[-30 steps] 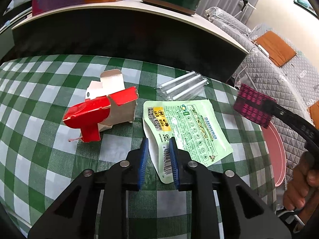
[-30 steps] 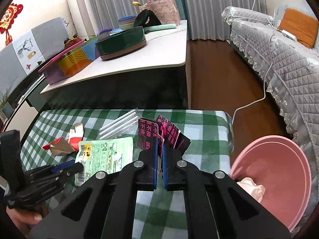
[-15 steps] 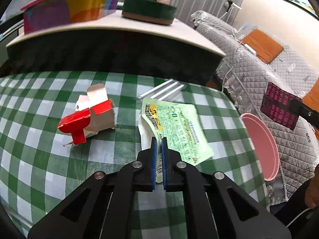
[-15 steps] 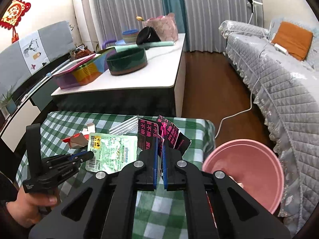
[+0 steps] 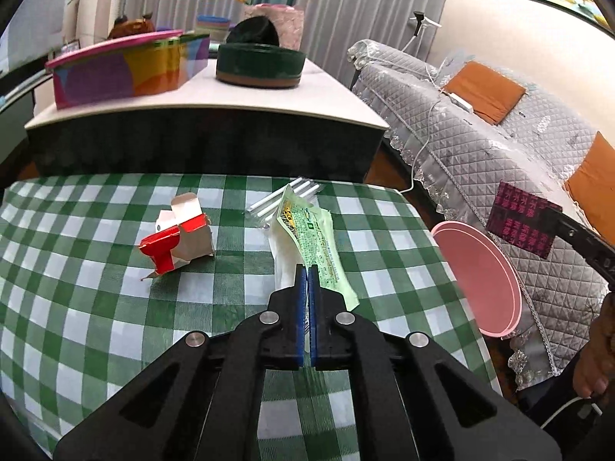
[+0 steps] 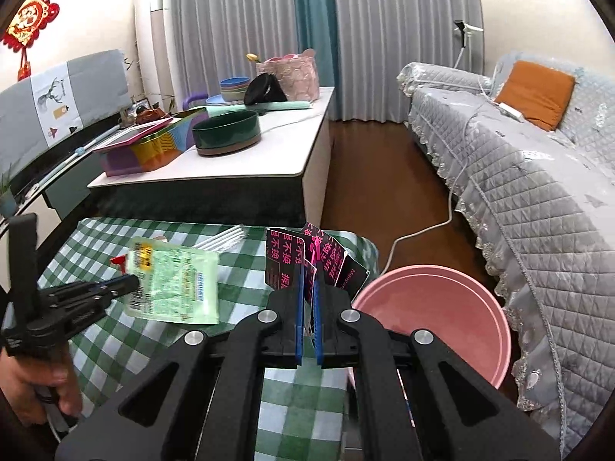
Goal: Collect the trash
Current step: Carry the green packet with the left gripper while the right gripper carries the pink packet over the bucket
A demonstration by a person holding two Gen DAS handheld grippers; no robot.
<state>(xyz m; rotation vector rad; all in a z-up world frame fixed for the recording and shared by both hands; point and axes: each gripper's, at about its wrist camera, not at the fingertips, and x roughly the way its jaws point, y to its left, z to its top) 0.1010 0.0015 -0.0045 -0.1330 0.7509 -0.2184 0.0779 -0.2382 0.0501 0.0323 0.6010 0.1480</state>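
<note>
My left gripper [image 5: 307,271] is shut on a green plastic pouch [image 5: 315,246] and holds it lifted off the checked tablecloth [image 5: 96,288]; the pouch also shows in the right wrist view [image 6: 175,284]. My right gripper [image 6: 307,272] is shut on a black wrapper with pink print [image 6: 307,257], held above the table's right edge beside a pink basin [image 6: 434,307]. The wrapper [image 5: 522,219] and basin [image 5: 480,276] also show in the left wrist view. A torn red and white carton [image 5: 177,238] and a clear pack of white straws [image 5: 282,198] lie on the cloth.
A white-topped counter [image 5: 238,103] behind the table carries a colourful box [image 5: 127,65] and a dark green round tin [image 5: 259,63]. A grey quilted sofa [image 6: 519,176] with orange cushions stands to the right, with a white cable on the wood floor [image 6: 369,161].
My left gripper has shut on the green pouch and lifted it off the cloth. My right gripper has carried the black wrapper higher and further right, toward the pink basin.
</note>
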